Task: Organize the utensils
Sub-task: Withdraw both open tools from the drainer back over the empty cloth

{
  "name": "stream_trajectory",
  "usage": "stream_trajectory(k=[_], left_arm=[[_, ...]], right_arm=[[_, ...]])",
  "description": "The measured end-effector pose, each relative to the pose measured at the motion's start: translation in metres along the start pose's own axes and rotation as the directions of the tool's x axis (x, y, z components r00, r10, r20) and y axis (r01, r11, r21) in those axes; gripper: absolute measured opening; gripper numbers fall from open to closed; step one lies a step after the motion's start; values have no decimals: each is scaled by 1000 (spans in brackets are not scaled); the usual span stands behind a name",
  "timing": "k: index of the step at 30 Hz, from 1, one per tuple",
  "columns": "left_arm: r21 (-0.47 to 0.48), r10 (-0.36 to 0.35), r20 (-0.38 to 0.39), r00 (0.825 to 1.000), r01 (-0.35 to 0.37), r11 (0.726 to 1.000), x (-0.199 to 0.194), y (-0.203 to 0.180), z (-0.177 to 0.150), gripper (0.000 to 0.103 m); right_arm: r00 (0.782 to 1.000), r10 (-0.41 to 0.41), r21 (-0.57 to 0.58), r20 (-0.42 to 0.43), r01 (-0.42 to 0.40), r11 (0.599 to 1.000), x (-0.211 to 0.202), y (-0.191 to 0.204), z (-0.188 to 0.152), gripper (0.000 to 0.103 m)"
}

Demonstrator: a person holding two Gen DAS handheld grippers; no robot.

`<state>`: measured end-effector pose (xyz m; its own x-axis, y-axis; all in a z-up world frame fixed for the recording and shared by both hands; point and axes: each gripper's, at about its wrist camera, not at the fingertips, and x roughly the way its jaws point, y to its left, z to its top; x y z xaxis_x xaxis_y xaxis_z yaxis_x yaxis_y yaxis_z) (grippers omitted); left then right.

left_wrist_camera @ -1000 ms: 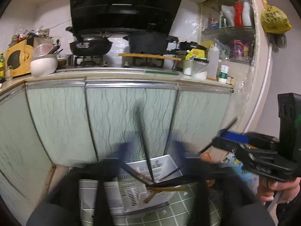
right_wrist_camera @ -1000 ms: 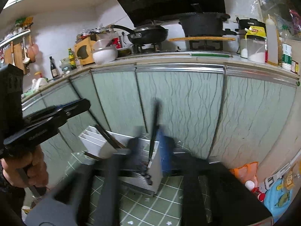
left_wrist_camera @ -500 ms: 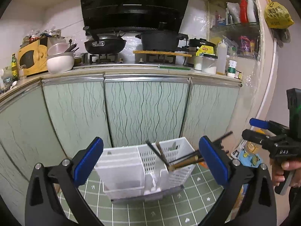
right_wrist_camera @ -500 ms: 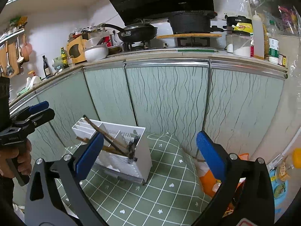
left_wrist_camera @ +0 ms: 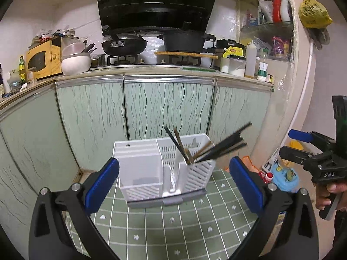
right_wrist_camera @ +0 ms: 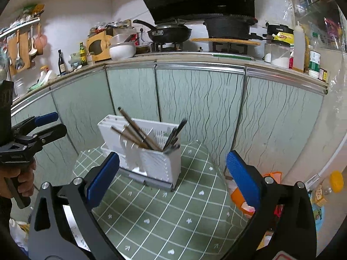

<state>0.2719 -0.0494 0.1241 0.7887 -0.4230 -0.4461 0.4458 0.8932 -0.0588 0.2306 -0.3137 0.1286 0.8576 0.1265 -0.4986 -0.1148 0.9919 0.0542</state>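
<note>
A white slotted utensil holder (left_wrist_camera: 160, 166) stands on a green checked cloth (left_wrist_camera: 173, 223); it also shows in the right wrist view (right_wrist_camera: 151, 158). Several dark and brown chopsticks (left_wrist_camera: 219, 147) lean out of its right compartments, and they show in the right wrist view (right_wrist_camera: 134, 130) too. My left gripper (left_wrist_camera: 173, 186) is open and empty, just in front of the holder. My right gripper (right_wrist_camera: 171, 179) is open and empty, in front of and right of the holder. Each gripper appears at the edge of the other's view (left_wrist_camera: 312, 151) (right_wrist_camera: 28, 138).
Pale green cabinet doors (left_wrist_camera: 167, 108) stand close behind the holder under a counter with a wok (left_wrist_camera: 123, 45), a pot (left_wrist_camera: 184, 41) and jars. Bottles and a blue item (left_wrist_camera: 282, 175) lie on the floor at right.
Both grippers have gone from shut on chopsticks over the holder to open and drawn back. The chopsticks now rest in the holder. Both views have steadied.
</note>
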Motion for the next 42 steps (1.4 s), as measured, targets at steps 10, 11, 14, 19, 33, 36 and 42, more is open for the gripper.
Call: stream_trajectory(k=[10, 11, 14, 19, 33, 36, 42], left_arm=[[-27, 14, -17, 1000, -14, 1000, -24, -2, -38, 99], [-27, 17, -17, 1000, -18, 999, -26, -2, -41, 99], [-28, 29, -23, 999, -30, 999, -32, -3, -53, 99], [-11, 70, -18, 997, -70, 997, -44, -10, -74, 99], [-6, 147, -52, 988, -148, 989, -62, -13, -127, 99], [-16, 158, -62, 985, -159, 987, -64, -11, -137, 99], [-21, 171, -71, 983, -173, 985, -68, -12, -153, 99]], right_arm=[[1000, -10, -31, -25, 9, 999, -17, 16, -40, 95], [1000, -13, -35, -27, 12, 999, -19, 17, -44, 95], [999, -18, -41, -31, 17, 999, -23, 21, -55, 95], [999, -21, -51, -36, 19, 999, -31, 29, -77, 95], [997, -43, -57, -68, 40, 998, -38, 46, -133, 95], [996, -51, -51, -73, 47, 998, -40, 49, -142, 95], [994, -73, -47, -79, 69, 996, -43, 53, -160, 95]])
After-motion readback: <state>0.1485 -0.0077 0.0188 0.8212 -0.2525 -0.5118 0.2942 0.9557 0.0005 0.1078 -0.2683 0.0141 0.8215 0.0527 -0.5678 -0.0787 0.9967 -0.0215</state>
